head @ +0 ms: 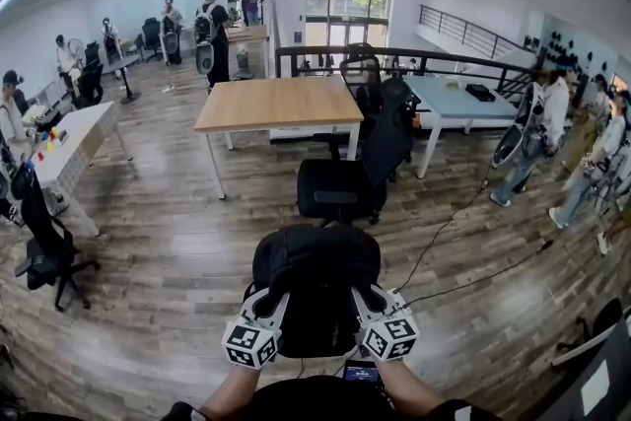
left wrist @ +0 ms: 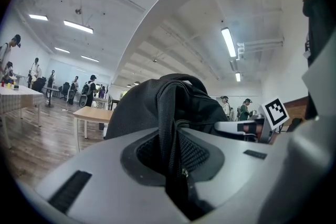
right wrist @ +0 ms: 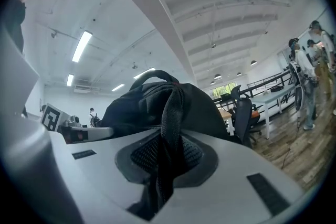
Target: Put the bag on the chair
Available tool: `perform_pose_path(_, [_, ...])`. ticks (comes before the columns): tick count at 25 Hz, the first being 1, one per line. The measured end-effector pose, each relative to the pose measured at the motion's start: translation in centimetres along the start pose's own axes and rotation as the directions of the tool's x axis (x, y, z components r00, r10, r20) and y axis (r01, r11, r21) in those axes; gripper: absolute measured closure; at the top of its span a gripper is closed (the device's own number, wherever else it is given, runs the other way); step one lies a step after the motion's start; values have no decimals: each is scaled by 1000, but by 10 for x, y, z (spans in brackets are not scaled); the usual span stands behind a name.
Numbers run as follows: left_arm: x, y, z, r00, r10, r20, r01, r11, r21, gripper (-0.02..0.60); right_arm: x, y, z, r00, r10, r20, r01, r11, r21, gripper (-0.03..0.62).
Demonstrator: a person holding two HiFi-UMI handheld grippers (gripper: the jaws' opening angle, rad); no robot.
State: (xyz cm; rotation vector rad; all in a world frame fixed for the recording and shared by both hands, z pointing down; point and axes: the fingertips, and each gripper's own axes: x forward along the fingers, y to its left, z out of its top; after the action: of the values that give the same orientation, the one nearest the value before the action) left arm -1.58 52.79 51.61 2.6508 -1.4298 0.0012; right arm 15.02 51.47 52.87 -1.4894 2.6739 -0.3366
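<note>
Floor [head: 177, 251]: bare wood planks, open from the bag [head: 315, 286] straight ahead to the black chair [head: 340, 187].
Black chair: seat open toward the near side; backrest rises on its far right side.
Wooden table [head: 281, 104]: just behind the black chair, closing off the far side.
Cable [head: 463, 212]: trails over the floor right of the black chair.
Left flank: rolling chair [head: 44, 251] and white table [head: 74, 148], well apart from the open strip.
Right flank: long white desk [head: 454, 104] and standing people [head: 537, 138], well apart.

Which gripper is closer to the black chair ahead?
Right, narrowly. The right gripper holds the bag by a strap almost straight before the chair; the left gripper holds its other strap, farther off to the chair's left.
</note>
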Motion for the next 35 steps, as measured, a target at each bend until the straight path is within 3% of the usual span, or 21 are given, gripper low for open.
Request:
perform_pose_path(19, [8, -32, -4, 999, 33, -5, -33, 999, -21, 525, -19, -24, 4, 997, 79, 20, -80, 996, 38, 537])
perform_pose_path(35, [59, 9, 4, 999, 38, -11, -38, 999, -32, 525, 40, -53, 14, 997, 75, -3, -75, 996, 39, 537])
